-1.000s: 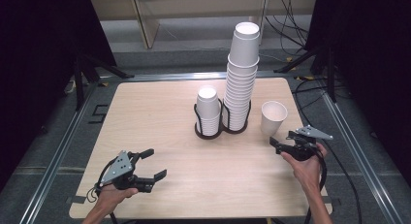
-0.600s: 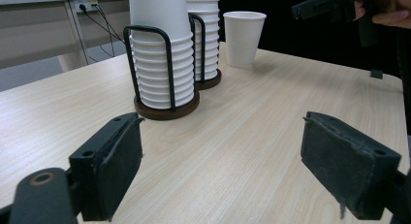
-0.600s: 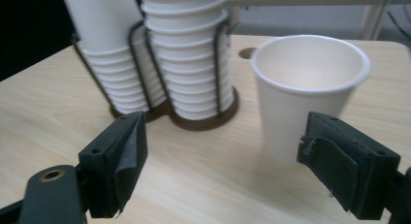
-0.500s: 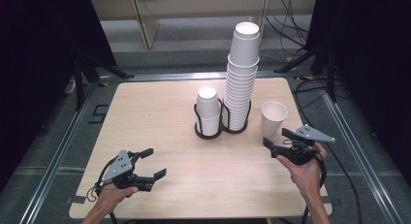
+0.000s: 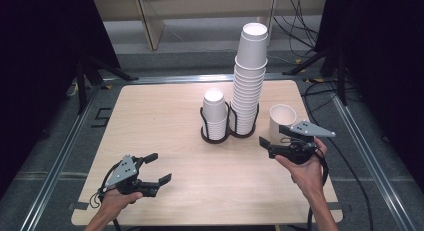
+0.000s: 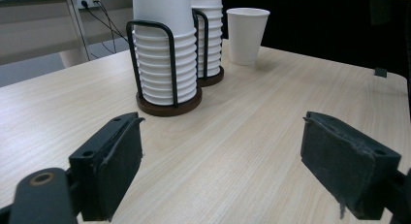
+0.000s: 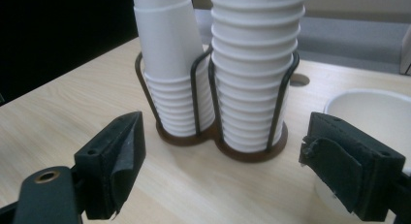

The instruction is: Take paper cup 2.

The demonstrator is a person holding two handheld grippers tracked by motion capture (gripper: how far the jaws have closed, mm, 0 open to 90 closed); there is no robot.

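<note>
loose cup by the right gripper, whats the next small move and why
Probably ease the right gripper sideways so its open jaws straddle the loose cup. That cup stands alone and upright on the table, just beside the jaws, ungrasped, while the tall stack sits in its rack. The left gripper is open and far off.

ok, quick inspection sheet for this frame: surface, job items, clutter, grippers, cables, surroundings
Surface: wooden table, bare light top.
Job's things: loose cup upright, apart from cup holder; tall stack and short stack in it.
Clutter: nothing seen.
Grippers: left gripper open, near front edge; right gripper open, beside the loose cup, not gripping.
Cables: floor cables behind the table.
Surroundings: dark curtains, shelf unit.
</note>
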